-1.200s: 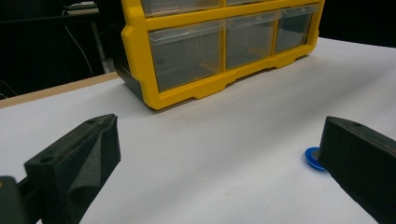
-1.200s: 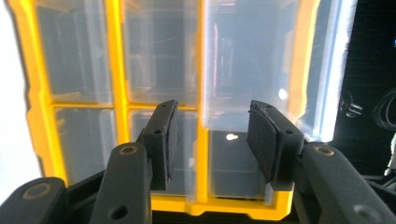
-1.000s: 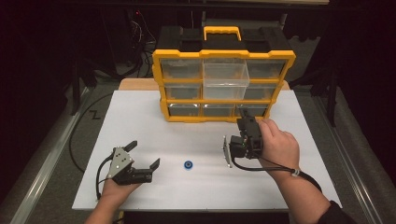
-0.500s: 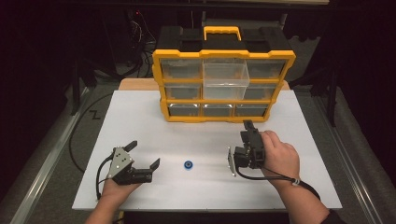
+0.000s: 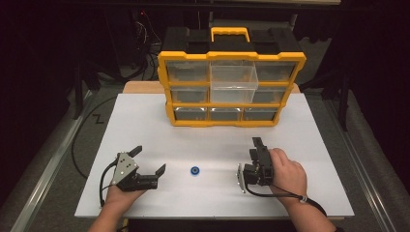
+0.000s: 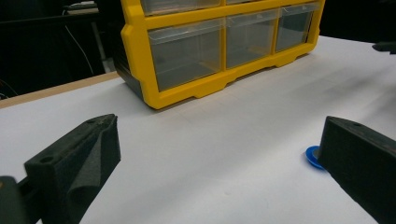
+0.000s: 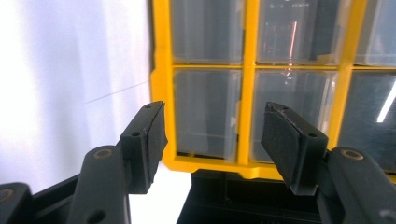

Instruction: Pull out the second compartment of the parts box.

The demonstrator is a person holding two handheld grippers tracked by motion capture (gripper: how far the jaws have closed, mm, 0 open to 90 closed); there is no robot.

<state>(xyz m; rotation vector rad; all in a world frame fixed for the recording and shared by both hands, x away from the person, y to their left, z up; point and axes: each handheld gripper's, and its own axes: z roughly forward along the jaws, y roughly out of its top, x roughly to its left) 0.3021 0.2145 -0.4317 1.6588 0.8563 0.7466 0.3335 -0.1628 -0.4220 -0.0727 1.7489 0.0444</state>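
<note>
White sheeting covers the bench (image 5: 145, 121), and near its front edge lies a small blue ring (image 5: 195, 170), flat and alone, between the two hands and touched by neither. The left tongs (image 5: 147, 162) rest low just left of the ring with jaws spread wide and nothing between them; in the left gripper view the ring (image 6: 312, 156) peeks out beside the far jaw. The right tongs (image 5: 256, 150) lie turned on their side, right of the ring, pointing toward the yellow drawer organizer (image 5: 232, 58); their jaws have just been opening and stand partly apart on empty air.

Risks, as a judgement: the ring is thin and flat, so a jaw coming in too high would likely skate over it, and one dragged across the smooth sheet could push it away or flick it off the front edge. If both tongs go for it at once they may knock into each other. The middle drawer (image 5: 232, 81) of the organizer juts out, an easy thing to clip on a reach.

Beyond the bench, the room is dark, with cables on the floor at left.
</note>
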